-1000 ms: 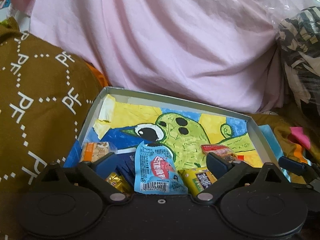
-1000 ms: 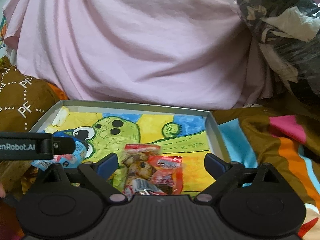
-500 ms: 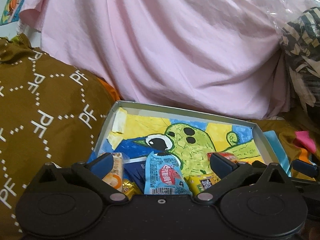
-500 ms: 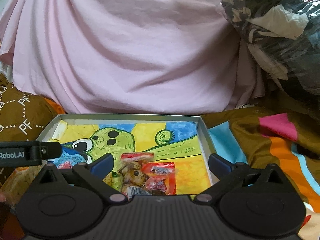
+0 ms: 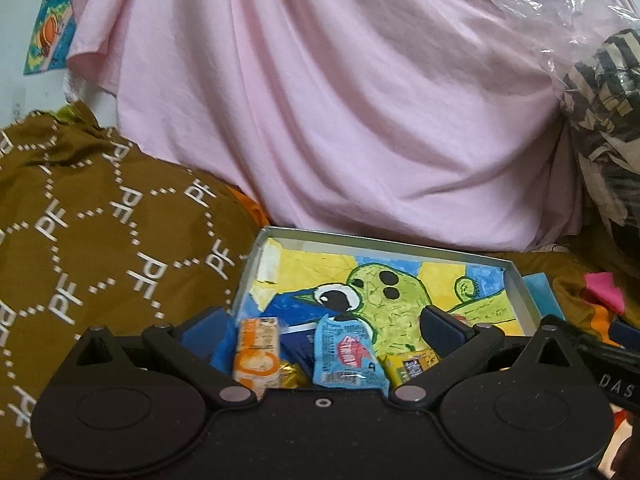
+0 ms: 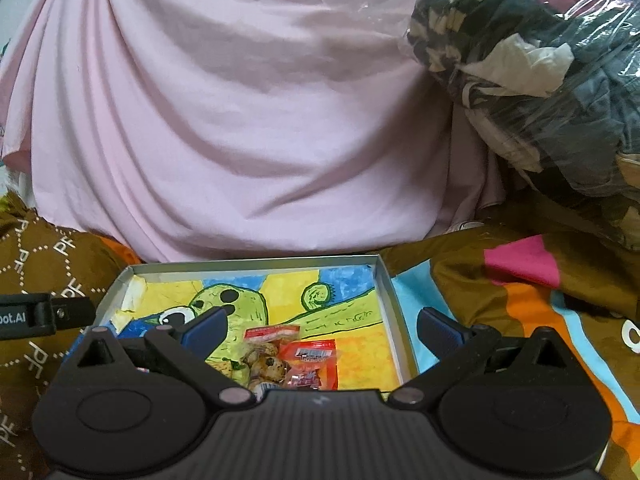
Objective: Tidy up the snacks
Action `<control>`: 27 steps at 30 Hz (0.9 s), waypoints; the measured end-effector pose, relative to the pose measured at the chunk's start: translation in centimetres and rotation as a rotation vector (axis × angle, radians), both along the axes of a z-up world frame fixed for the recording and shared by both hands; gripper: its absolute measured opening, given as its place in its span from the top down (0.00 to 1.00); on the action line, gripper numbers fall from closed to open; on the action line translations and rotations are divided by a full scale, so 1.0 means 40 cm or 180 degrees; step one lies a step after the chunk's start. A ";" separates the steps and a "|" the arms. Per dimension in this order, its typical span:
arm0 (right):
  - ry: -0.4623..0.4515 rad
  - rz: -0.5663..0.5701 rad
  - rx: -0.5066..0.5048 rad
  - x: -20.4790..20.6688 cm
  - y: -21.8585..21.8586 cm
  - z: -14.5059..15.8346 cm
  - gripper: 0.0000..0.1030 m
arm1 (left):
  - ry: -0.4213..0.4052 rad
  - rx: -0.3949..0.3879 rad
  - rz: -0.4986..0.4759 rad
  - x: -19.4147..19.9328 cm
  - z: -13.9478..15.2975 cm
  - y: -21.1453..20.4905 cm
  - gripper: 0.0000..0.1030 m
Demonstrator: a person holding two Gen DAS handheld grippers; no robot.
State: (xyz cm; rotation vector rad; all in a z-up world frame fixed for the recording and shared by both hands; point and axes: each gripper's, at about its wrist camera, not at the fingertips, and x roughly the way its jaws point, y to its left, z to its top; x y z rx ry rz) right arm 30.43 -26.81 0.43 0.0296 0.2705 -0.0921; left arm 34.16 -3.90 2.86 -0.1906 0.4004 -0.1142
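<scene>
left gripper (image 5: 322, 330) and right gripper (image 6: 320, 326) over shallow grey cardboard tray (image 6: 256, 266) with small crinkled foil snack packets (image 5: 346, 356); jaws just opened wide, gripping nothing.

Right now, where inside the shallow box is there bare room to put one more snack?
The far half of the shallow grey box with the painted green creature is bare, up to its back wall. The near edge is crowded: orange packet, light-blue pouch and yellow packet on the left side, red packets nearer the right wall.
</scene>
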 end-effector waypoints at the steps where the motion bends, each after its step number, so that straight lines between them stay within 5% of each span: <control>1: -0.0007 0.0008 0.0018 -0.007 -0.001 0.004 0.00 | -0.0017 0.0036 0.0017 -0.010 0.006 0.002 0.01; 27: -0.0119 0.0115 0.0197 -0.247 0.008 0.040 0.00 | -0.0248 0.0262 0.0191 -0.269 0.063 0.020 0.01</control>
